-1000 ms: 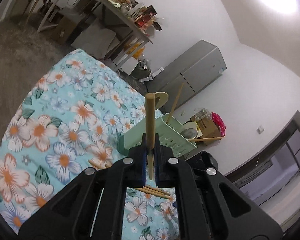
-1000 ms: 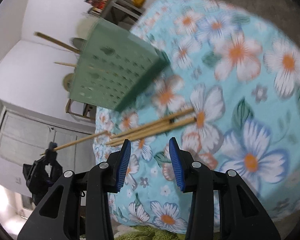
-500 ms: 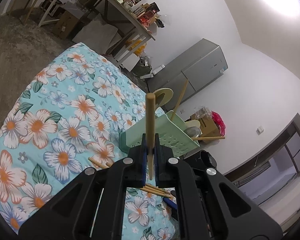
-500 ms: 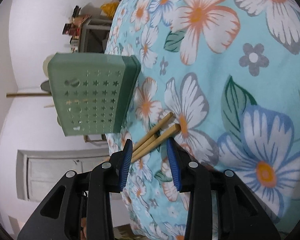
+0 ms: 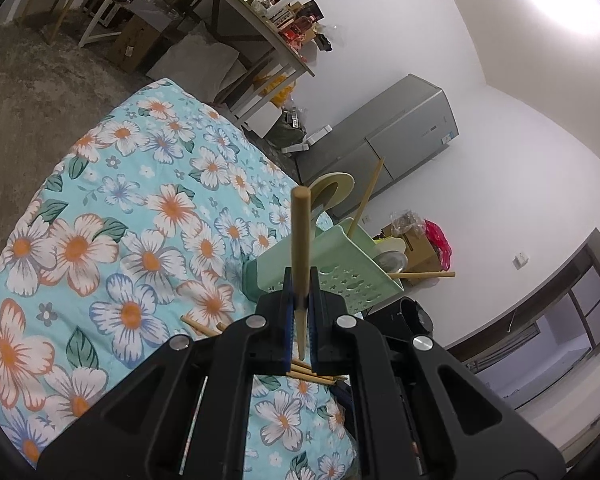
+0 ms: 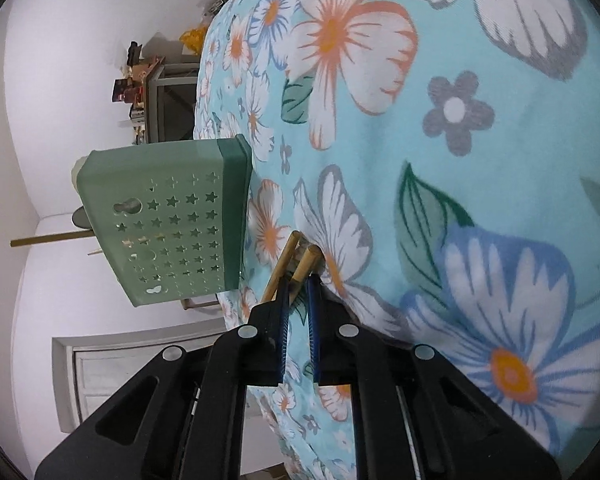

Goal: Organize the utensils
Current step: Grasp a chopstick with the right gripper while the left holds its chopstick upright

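The left gripper (image 5: 300,312) was clamped on 1 upright chopstick (image 5: 301,240), presumably holding it ready for the green utensil holder (image 5: 332,252). The right gripper (image 6: 297,280) had pinched together on 1 of the loose chopsticks (image 6: 306,266) lying on the floral cloth (image 6: 480,160). The holder already contained a few chopsticks and spoons.

Matt wooden chopsticks (image 6: 306,266), a perforated smooth plastic holder (image 6: 172,220), soft printed cloth (image 6: 480,160).
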The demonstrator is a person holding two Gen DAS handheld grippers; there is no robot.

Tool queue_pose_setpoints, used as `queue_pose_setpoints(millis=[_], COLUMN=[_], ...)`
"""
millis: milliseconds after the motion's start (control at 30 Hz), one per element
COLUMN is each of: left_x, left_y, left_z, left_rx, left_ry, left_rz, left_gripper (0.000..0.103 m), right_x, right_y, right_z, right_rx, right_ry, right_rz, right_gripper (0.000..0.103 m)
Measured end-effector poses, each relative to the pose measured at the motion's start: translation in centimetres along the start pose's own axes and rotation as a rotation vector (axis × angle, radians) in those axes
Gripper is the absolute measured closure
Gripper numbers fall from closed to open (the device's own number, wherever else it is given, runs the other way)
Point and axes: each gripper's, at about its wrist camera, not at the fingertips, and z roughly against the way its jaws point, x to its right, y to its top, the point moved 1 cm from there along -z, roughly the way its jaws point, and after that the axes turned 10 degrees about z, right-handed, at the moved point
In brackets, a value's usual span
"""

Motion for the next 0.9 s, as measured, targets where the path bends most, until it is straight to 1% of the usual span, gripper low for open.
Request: queue_pose_setpoints(millis=[133,233,300,367,433,633,700,767,833,900], left_x=[-0.2,-0.2,-0.2,-0.2,-0.3,-1.0,-1.2,-1.4,-1.5,-1.5], left_y=[-0.1,-0.1,0.0,0.0,0.1,0.2,0.3,0.4,0.5,0.7], left_z=[0.1,0.3,0.5,0.7,0.9,1.2,1.3,1.4,1.4,1.6], left_rx=[-0.002,0.000,0.005,0.012,0.019,0.020,0.022,0.024,0.026,0.029], left_ry=[0.006,0.006,0.006,0.003,0.001,0.002,0.002,0.002,0.002,0.001], left_rz=[0.004,0.005,0.004,0.005,0.006,0.026,0.029,0.032,0.035,0.035], left_gripper=[0.098,0.098,0.098,0.098,0.098,0.098,0.098,0.098,0.098,0.098], right_x=[-0.1,-0.1,-0.2,-0.5,-1.0,-2.1,-2.1,-2.0,-1.7,-1.5], right_y=[0.2,0.2,0.3,0.5,0.5,1.0,0.9,0.9,0.8,0.6], right_z=[-0.4,-0.5,-0.5,-0.4,-0.4,-1.2,-1.2,-1.3,-1.3,-1.1], right_rx=[0.001,0.002,-0.002,0.002,0.011,0.045,0.053,0.061,0.065,0.069], right_ry=[0.012,0.012,0.018,0.031,0.012,-0.043,-0.051,-0.059,-0.060,-0.052], right_rz=[-0.038,-0.062,-0.089,-0.106,-0.104,-0.059,-0.055,-0.058,-0.065,-0.064], right_gripper=[0.095,0.092,0.087,0.078,0.076,0.076,0.079,0.086,0.091,0.093])
